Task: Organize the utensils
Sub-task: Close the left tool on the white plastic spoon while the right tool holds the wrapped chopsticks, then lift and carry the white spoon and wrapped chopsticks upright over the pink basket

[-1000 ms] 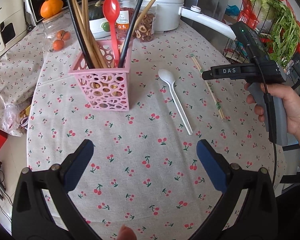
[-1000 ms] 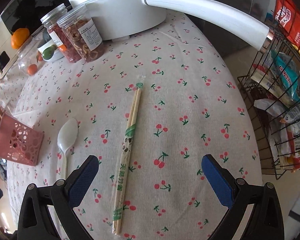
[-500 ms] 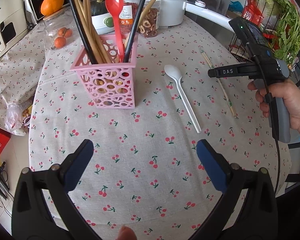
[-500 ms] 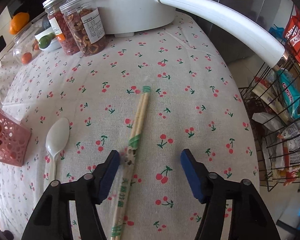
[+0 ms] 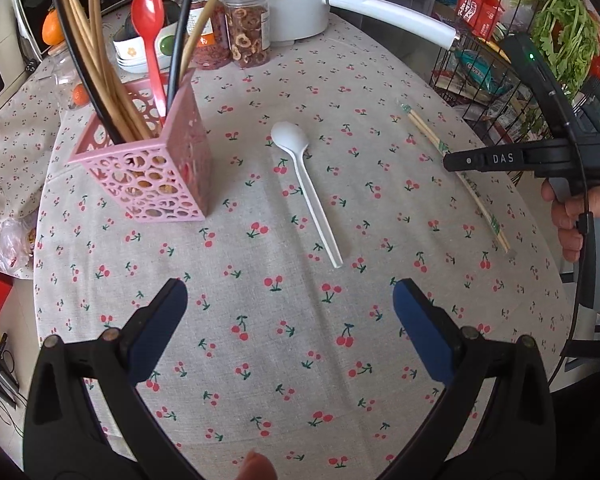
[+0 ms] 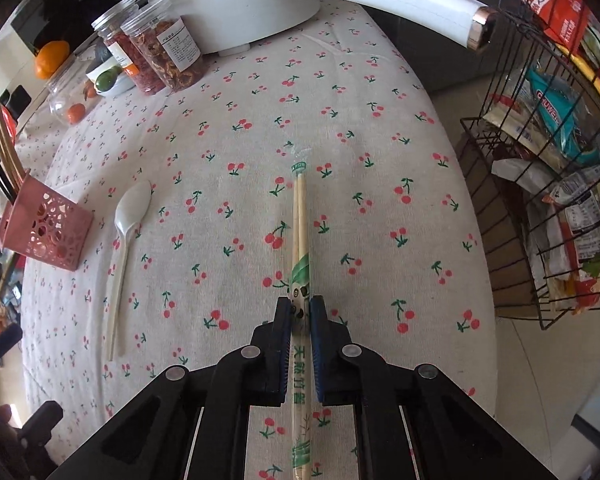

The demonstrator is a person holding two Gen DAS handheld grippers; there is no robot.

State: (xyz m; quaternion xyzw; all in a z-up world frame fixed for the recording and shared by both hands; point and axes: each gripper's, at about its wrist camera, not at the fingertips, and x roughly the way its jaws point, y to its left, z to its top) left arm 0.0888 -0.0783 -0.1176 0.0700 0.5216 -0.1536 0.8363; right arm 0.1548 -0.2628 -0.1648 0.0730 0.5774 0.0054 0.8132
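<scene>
Closing from wide, the right gripper (image 6: 300, 307) now clamps the wrapped chopsticks (image 6: 299, 216), presumably for the pink holder (image 5: 152, 168) far left; left gripper (image 5: 290, 312) gapes empty.

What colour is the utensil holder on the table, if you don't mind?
Pink, pierced with round holes: the holder shows best in the left wrist view.

Under the left gripper (image 5: 290, 308), a matt, woven-looking cloth (image 5: 260, 360) printed with cherries is covering the table. Ahead of it, a smooth white plastic spoon (image 5: 306, 188) is catching a faint sheen, and to its left a perforated pink plastic holder (image 5: 152, 176) is carrying bare wooden sticks and a glossy red plastic spoon (image 5: 150, 36). The right gripper (image 6: 301, 312), of matt black plastic with blue rubbery-looking pads, is pinching pale wooden chopsticks (image 6: 300, 216) in a clear, printed wrapper. Off to its right, a black metal wire rack (image 6: 512, 216) is standing.
</scene>
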